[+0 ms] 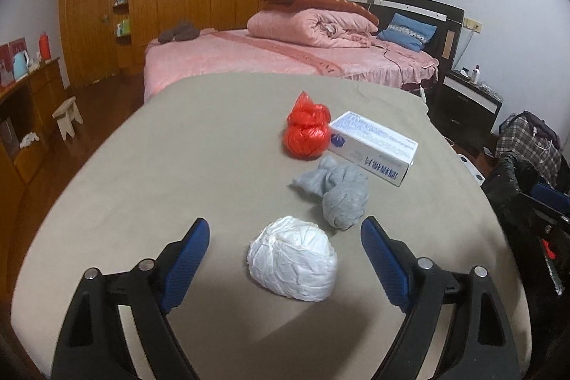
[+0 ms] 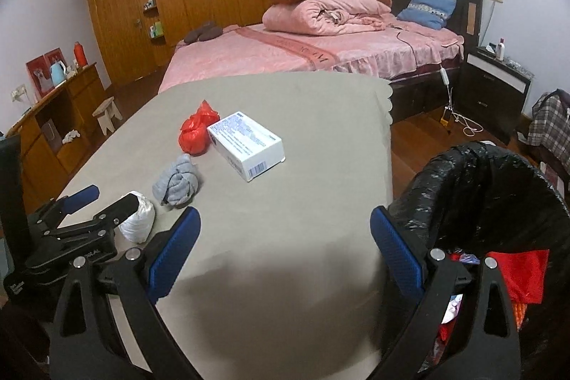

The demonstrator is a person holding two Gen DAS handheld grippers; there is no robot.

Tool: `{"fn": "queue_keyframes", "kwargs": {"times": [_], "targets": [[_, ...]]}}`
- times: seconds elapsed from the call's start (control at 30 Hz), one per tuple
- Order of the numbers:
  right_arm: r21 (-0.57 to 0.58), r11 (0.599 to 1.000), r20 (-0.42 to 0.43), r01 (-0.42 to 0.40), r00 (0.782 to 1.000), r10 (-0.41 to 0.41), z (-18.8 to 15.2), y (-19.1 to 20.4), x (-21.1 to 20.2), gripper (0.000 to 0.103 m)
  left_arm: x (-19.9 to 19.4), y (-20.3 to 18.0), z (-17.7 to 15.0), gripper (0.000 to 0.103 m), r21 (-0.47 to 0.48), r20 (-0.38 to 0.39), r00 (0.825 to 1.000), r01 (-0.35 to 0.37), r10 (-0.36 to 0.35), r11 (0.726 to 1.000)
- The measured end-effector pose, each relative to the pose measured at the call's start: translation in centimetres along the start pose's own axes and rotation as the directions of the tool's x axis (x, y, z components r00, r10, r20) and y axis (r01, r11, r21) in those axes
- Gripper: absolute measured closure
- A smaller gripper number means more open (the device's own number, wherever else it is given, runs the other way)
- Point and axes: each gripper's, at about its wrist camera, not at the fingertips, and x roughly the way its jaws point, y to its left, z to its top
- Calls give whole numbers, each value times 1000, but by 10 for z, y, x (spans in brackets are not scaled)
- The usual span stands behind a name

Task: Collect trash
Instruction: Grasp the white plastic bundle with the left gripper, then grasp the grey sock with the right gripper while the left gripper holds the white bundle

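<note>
Left wrist view: the left hand-held gripper (image 1: 285,259), spread wide, straddles a white crumpled wad (image 1: 293,261) on the surface (image 1: 142,166); closing off-centre could squeeze it sideways. The right hand-held gripper (image 2: 285,251) gapes empty beside the bin (image 2: 498,187).

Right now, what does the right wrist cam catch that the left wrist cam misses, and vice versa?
Right wrist only: the open mouth of the black-lined trash bin with red scraps inside, and the left tool around the white wad.
Left wrist only: the whole white wad, unobstructed between its open fingers.
Both: red bag, white box, grey cloth on the table.
</note>
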Motion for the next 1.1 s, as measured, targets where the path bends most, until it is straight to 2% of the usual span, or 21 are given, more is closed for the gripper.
{"fn": "queue_keyframes", "kwargs": {"times": [0.17,0.3,0.37,0.47,0.63,0.8,1.1], "targets": [[-8,1000,-17,0,1000,0,-3,3,9,9,10,1,-5,23,-5,-42,999,22,-22,1000],[-10,1000,-30,-1,1000,0,-6,4,14,9,20,2,-5,42,-11,-92,994,51,-51,999],[-13,1000,-34,-1,999,0,-7,5,15,9,24,3,-6,57,-20,-110,992,64,-66,998],[-13,1000,-39,0,999,-1,-7,6,17,9,23,4,-6,64,-30,-106,991,77,-80,997],[-16,1000,-34,-5,999,5,-5,7,16,9,15,5,-4,66,-38,-69,995,75,-77,996],[-22,1000,-21,-22,1000,21,2,14,18,9,4,15,6,66,-41,-29,999,44,-46,998],[-42,996,-13,-80,997,80,20,48,39,9,-3,47,21,66,-53,8,1000,-23,24,998]]}}
